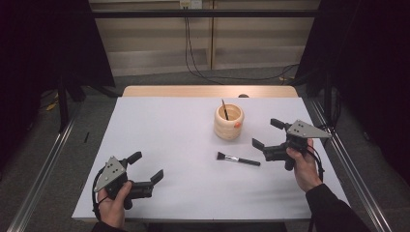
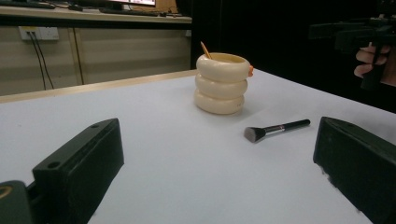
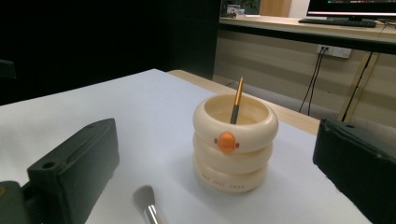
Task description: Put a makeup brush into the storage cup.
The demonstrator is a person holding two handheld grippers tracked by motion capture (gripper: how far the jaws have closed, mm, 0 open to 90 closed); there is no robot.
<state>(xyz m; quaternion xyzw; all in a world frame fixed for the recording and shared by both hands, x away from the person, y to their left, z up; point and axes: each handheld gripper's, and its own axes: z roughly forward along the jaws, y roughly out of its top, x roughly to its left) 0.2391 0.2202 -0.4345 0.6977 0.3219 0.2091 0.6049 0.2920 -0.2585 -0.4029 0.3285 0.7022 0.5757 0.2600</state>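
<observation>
The makeup brush [image 1: 238, 159] lies flat on the white table [image 1: 169, 145], bristles toward the person's left, handle end pointing at the right tongs [image 1: 265, 134], which hover just beside it w/ jaws spread wide and nothing between them. That approach from the handle side looks deliberate: prob. the easiest place to pinch a thin, round stick w/o crushing the bristles. The left tongs [image 1: 147, 166] sit low near the front edge, well apart from the brush, also released and empty; judging by that, the left hand [image 1: 113, 203] is just waiting and the right hand [image 1: 302, 166] does the work. The cream holder [image 1: 228, 122], shaped like three stacked rings w/ a small orange knob on its side, stands upright just beyond the brush, toward the far edge. Inside it one thin brush [image 3: 236, 100] w/ an orange tip already leans against the rim; the rest of the inside can't be made out. Likely job: pick up the loose brush and drop it handle-first into the holder beside the other one. Not yet gripped, so early stage.
</observation>
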